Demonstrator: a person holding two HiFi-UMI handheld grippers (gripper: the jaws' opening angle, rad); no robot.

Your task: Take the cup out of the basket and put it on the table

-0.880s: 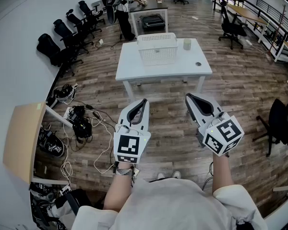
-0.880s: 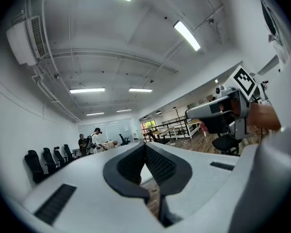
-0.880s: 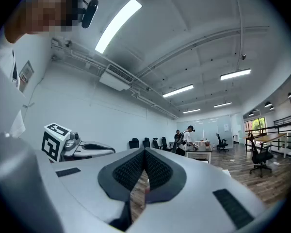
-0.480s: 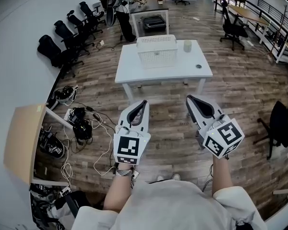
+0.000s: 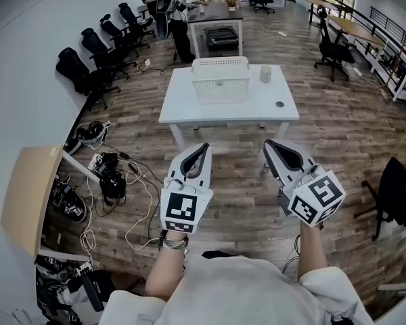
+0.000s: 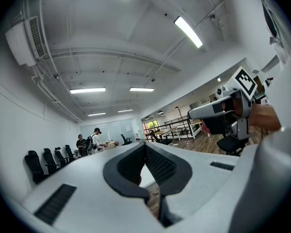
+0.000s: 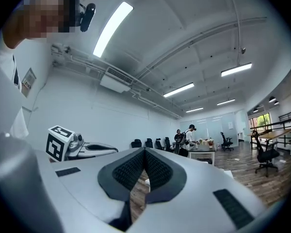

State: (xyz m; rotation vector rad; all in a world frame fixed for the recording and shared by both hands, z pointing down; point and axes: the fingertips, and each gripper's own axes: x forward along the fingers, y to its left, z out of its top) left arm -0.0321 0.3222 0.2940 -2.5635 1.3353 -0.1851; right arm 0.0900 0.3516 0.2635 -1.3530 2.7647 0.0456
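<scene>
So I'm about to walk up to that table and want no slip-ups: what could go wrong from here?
1. Cables lie on the floor to the left, short of the table: a likely trip risk if you drift that way.
2. The left gripper and right gripper are both shut; reaching into the basket like that would probably push things, not grasp them.
3. A cup stands just right of the basket; a careless sweep could tip it.

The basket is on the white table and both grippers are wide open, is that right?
No. The basket is on the table, but the left gripper and the right gripper are shut, not open; each gripper view shows its jaws together with nothing between them.
</scene>
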